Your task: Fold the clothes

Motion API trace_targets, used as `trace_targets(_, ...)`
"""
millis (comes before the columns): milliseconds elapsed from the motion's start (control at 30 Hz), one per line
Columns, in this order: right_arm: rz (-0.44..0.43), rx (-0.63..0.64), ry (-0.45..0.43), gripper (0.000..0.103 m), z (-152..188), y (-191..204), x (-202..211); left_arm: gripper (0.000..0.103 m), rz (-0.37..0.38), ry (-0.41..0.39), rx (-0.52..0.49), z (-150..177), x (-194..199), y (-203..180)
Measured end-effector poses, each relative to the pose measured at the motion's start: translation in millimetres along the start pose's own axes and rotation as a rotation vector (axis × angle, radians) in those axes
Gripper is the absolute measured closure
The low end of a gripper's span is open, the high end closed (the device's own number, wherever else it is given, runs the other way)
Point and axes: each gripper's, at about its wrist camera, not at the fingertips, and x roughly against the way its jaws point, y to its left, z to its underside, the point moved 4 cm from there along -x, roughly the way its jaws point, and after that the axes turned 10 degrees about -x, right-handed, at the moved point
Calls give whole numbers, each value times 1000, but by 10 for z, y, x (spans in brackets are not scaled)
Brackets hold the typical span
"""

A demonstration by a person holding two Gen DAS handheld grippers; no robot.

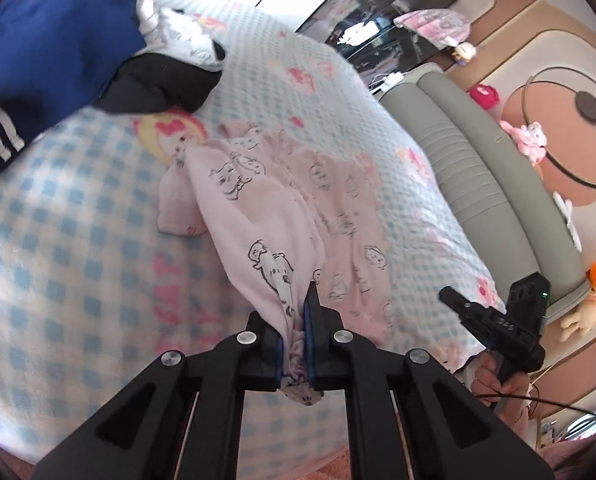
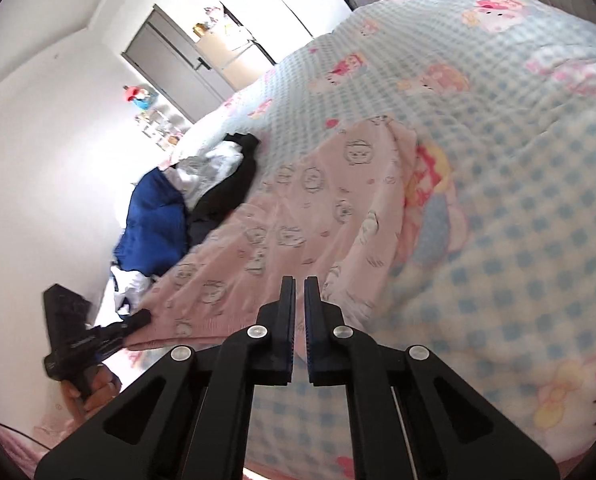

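Pale pink garment (image 1: 274, 216) printed with black cartoon faces; blue-and-white checked blanket (image 1: 78, 240) with pink characters; royal blue clothing (image 1: 58, 36) beside a black piece (image 1: 162, 84).

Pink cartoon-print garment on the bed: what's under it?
The pink cartoon-print garment lies on a blue-and-white checked blanket with cartoon characters. Its covered patch is hidden. The left gripper pinches and lifts the near edge.
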Motion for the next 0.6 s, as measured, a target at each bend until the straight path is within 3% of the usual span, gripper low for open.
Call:
trace_targets(67,58,-56,54,77,24,-200,-192,95,-4,23,30,34,-28,109)
trace_targets(133,68,-107,93,74,84,-326,-374,95,-13,30,35,88,-49,144)
trace_targets(200,83,-122,130,59,179,-396,-528,95,-23,45,24,156,-86,158)
trace_targets(367,70,-148,217,48,383,-492,-912,95,-26,87,52,272,-258,282)
trace_targets(433,81,-122,211,59,379,-483,-1018,95,-30,110,69,297,-405,360)
trace_targets(467,90,-95,202,81,350,-452,-1052,95,-39,135,74,273,-495,416)
trace_targets(500,88,-55,193,89,292,-376,-1054,95,-46,160,78,246,-578,466)
trace_targets(600,59,9,166,95,127,-189,-1024,92,-30,233,81,128,-781,570)
